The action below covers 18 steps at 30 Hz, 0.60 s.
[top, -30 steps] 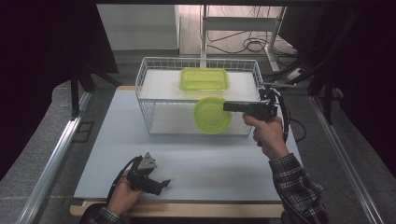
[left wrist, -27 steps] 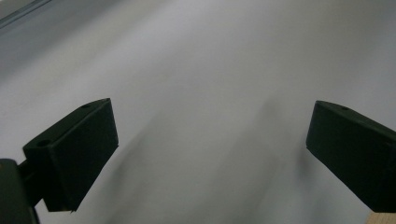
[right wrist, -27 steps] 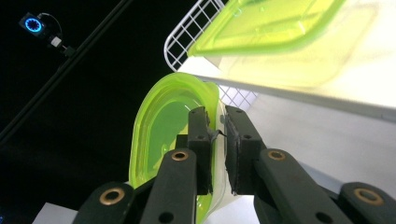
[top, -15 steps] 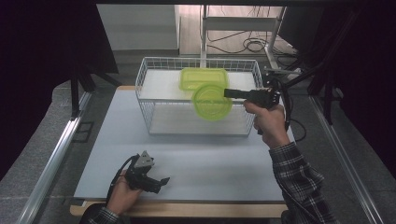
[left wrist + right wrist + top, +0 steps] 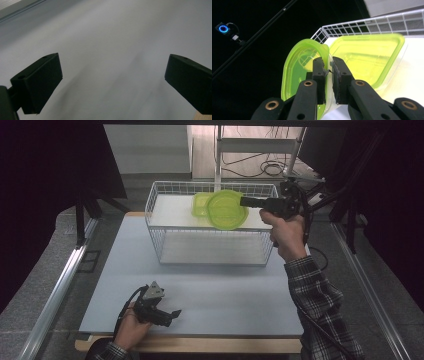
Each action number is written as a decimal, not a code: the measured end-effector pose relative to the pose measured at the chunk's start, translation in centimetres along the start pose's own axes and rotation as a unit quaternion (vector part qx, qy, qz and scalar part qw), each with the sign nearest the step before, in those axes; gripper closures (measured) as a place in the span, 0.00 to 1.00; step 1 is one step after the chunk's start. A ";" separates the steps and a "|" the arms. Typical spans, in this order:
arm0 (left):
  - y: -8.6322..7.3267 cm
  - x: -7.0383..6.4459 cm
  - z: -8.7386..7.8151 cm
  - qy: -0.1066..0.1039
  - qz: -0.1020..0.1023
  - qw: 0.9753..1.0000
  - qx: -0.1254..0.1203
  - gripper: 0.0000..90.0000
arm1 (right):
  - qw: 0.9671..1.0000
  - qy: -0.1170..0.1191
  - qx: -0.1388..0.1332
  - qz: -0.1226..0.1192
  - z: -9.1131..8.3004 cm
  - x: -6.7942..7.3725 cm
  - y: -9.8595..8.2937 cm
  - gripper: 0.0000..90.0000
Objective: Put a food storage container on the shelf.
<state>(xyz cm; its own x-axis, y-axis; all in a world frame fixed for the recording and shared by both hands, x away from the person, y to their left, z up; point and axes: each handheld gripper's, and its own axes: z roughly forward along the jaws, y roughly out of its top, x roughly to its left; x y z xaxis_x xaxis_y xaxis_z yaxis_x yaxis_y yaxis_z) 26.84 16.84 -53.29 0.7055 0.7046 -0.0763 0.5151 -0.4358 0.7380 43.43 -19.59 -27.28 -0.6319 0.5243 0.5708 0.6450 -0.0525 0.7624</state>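
My right gripper (image 5: pixel 246 201) (image 5: pixel 328 70) is shut on the rim of a round translucent green lid (image 5: pixel 226 210) (image 5: pixel 298 67), which it holds up over the top of the white wire basket (image 5: pixel 165 187) (image 5: pixel 352 26). A rectangular green lid (image 5: pixel 200 202) (image 5: pixel 364 55) lies flat in the basket, just behind the held one. My left gripper (image 5: pixel 170 316) (image 5: pixel 112 80) rests near the front edge of the grey table mat (image 5: pixel 120 250) (image 5: pixel 110 37), its jaws wide apart with nothing between them.
The wire basket stands at the back middle of the mat. A metal rail (image 5: pixel 60 285) runs along the left side of the table. Cables (image 5: pixel 260 167) lie on the floor behind the basket.
My right gripper has carried the round green lid up and back, from in front of the basket to above its top rim. The left gripper has hardly moved.
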 end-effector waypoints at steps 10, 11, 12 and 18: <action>0.0 0.0 0.0 0.000 0.002 1.000 0.001 0.01 | 0.999 -0.027 -0.018 -0.004 1.2 0.1 2.2 0.90; 0.0 0.0 0.0 0.000 0.002 1.000 0.001 0.01 | 0.999 -0.029 -0.018 -0.003 1.4 0.1 2.3 0.90; 0.0 0.0 0.1 0.000 0.002 1.000 0.001 0.01 | 0.999 -0.033 -0.020 -0.004 1.6 0.1 2.5 0.90; 0.0 0.0 0.0 -0.001 0.003 1.000 0.002 0.01 | 0.999 -0.049 -0.017 -0.003 2.9 -0.1 3.1 0.90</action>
<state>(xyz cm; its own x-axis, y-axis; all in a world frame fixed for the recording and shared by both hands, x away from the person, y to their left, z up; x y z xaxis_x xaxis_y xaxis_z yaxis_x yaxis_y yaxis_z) 26.83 16.81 -53.34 0.7090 0.7014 -0.0737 0.5134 -0.4417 0.7357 46.75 -17.37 -25.82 -0.5902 0.6048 0.5347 0.6249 -0.0771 0.7769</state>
